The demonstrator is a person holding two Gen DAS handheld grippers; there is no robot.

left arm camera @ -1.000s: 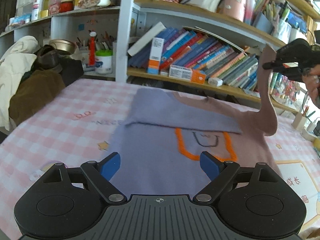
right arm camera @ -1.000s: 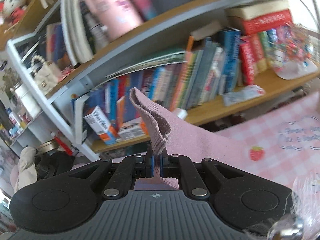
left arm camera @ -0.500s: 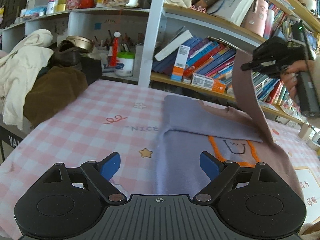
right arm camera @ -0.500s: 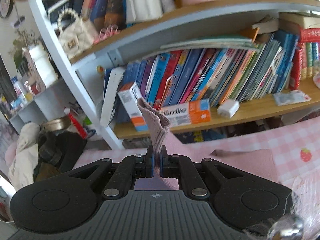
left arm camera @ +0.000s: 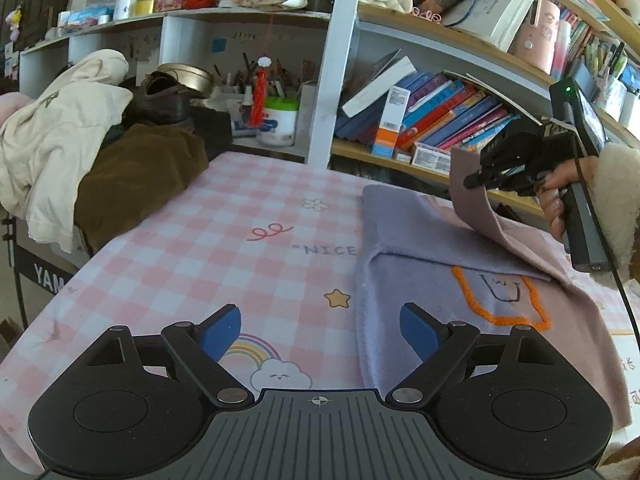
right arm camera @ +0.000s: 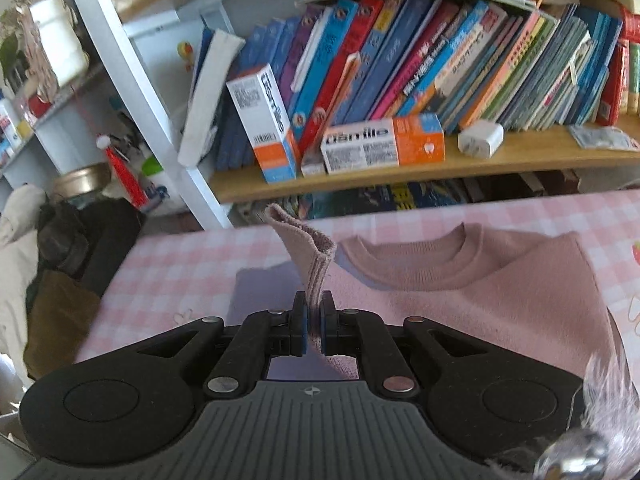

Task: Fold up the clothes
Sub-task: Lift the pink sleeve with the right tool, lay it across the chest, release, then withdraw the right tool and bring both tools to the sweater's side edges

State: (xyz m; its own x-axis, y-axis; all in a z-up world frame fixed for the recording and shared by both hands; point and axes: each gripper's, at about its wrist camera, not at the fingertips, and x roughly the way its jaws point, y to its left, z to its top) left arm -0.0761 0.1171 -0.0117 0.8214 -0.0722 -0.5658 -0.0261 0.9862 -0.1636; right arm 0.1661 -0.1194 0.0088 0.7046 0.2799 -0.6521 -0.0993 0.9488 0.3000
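We have swung the sleeve (right arm camera: 306,256), pinched in our right hand-held gripper (right arm camera: 315,330), over the sweater (left arm camera: 460,300); left hand-held gripper (left arm camera: 320,330) wide, empty; second fold nearly laid.

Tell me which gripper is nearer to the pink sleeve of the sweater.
Right. The right gripper is clamped on the pink sleeve, holding its cuff up above the sweater. The left gripper hangs open near the sweater's lower left edge, off the sleeve.
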